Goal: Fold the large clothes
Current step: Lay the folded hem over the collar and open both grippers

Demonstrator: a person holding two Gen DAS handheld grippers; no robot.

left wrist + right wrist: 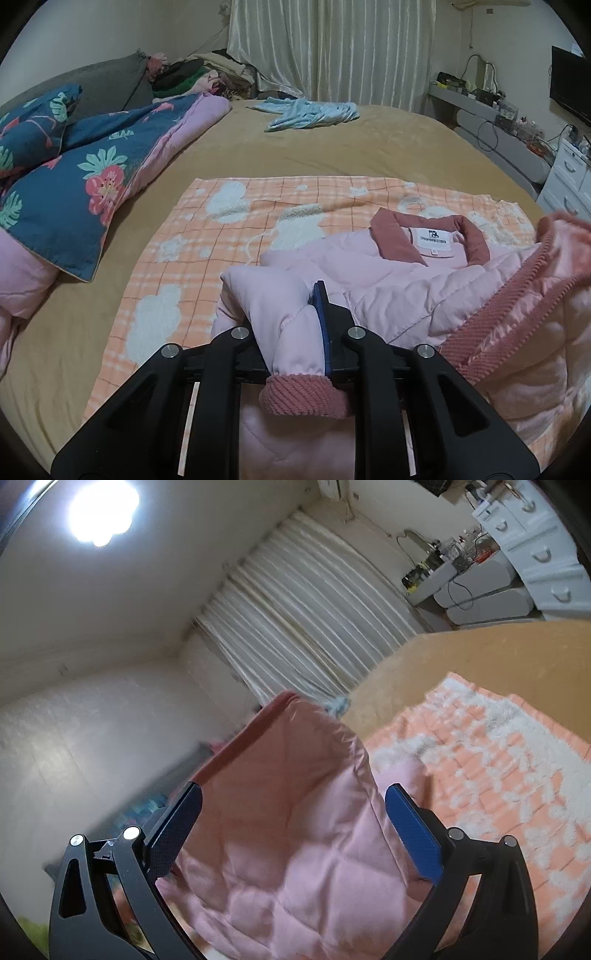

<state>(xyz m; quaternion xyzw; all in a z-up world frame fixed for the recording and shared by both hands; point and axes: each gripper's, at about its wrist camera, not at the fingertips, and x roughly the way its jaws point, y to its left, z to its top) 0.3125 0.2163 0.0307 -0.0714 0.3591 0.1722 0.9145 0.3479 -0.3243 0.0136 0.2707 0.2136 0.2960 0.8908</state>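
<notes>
Bed, one: wide mattress under a tan plush cover (258, 147), carrying everything listed.

Quilt, one: navy floral with lilac backing (92, 173), bunched along the bed's left side.

Blanket, one: orange-checked fleece with white cloud shapes (229, 214), spread flat under the garment.

Garment, one: pale pink quilted jacket with rose ribbed collar and cuffs (406, 288), lying collar-up on the blanket, one front panel lifted and turned inward.

Small cloth, one: light blue garment (310, 114), crumpled well apart near the curtain.

Grippers, two. Left gripper (291, 332): clenched on the jacket's sleeve just above the rose cuff. Right gripper (291, 827): jaws spread wide, pink lining between them but not pinched.

Step in hand, by my judgement: folding the sleeve across the jacket's body. Next call: lay the sleeve flat, release, then smooth the raised panel.
</notes>
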